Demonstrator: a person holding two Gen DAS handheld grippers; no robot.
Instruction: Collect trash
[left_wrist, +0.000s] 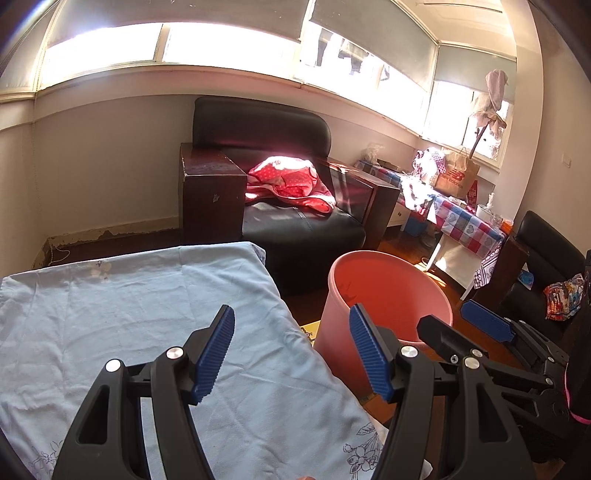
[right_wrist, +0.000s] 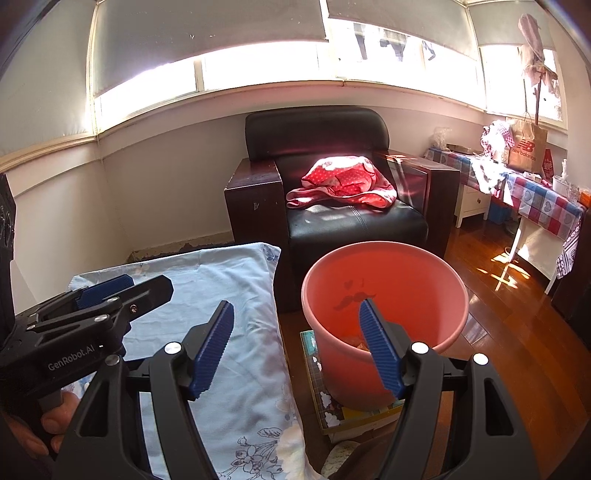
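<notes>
A sunlit room with a long band of windows, a dark wooden floor (right_wrist: 491, 295) and a black armchair (right_wrist: 332, 177) against the far wall, a red spotted cloth (right_wrist: 347, 184) heaped on its seat. In the foreground a worktop draped in a pale blue flowered sheet (left_wrist: 147, 314) runs away from the viewer; its right edge falls off just beside a pink bucket (right_wrist: 384, 295). The bucket stands on a patterned flat box (right_wrist: 317, 384) on the floor, between the worktop and open floorboards to the right. Inside the bucket, low down, some trash (right_wrist: 354, 339) shows, partly hidden by a jaw. Along the right wall a table with a checked cloth (right_wrist: 535, 199) carries a brown paper bag (right_wrist: 526, 147), well apart from the bucket.

The left gripper (left_wrist: 291, 354) hangs over the worktop's right edge, its blue jaws spread wide with nothing between them. The right gripper (right_wrist: 295, 350) is held over the gap between worktop and bucket, jaws likewise spread and holding nothing, the right jaw over the bucket's rim. The two grippers sit side by side, near each other.
</notes>
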